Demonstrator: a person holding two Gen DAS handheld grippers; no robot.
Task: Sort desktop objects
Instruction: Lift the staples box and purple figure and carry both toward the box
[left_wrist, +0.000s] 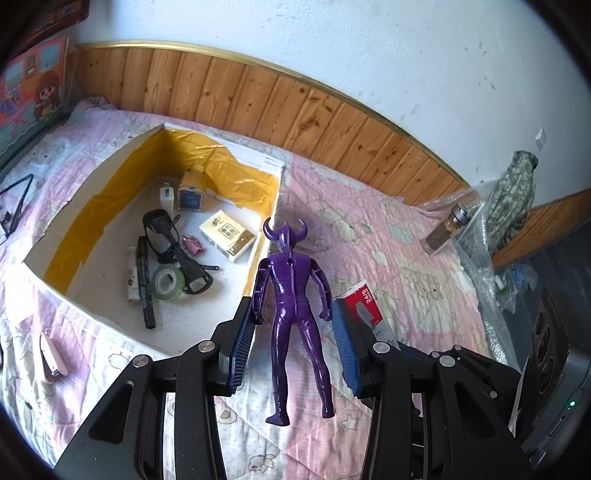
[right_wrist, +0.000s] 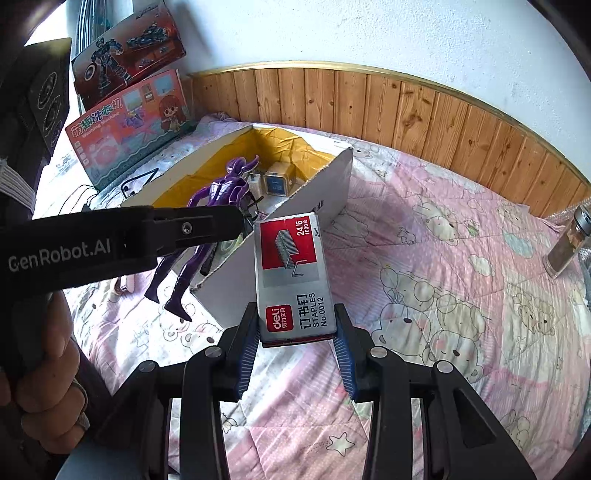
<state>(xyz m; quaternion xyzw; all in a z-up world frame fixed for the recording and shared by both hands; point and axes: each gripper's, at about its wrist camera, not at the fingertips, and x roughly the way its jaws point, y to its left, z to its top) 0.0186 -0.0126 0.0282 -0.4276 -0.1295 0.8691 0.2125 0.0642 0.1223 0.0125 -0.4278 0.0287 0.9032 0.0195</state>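
the left gripper (left_wrist: 293, 332) is clamping the purple figure (left_wrist: 293, 295) at its arms, carrying it by the box (left_wrist: 258, 236) rim. the right gripper (right_wrist: 295, 341) is pinching the staple box (right_wrist: 291, 273) by its long sides above the quilt (right_wrist: 461, 295). the hollow plastic figure is looking light and slick; the packed card box is probably dense and stiff.
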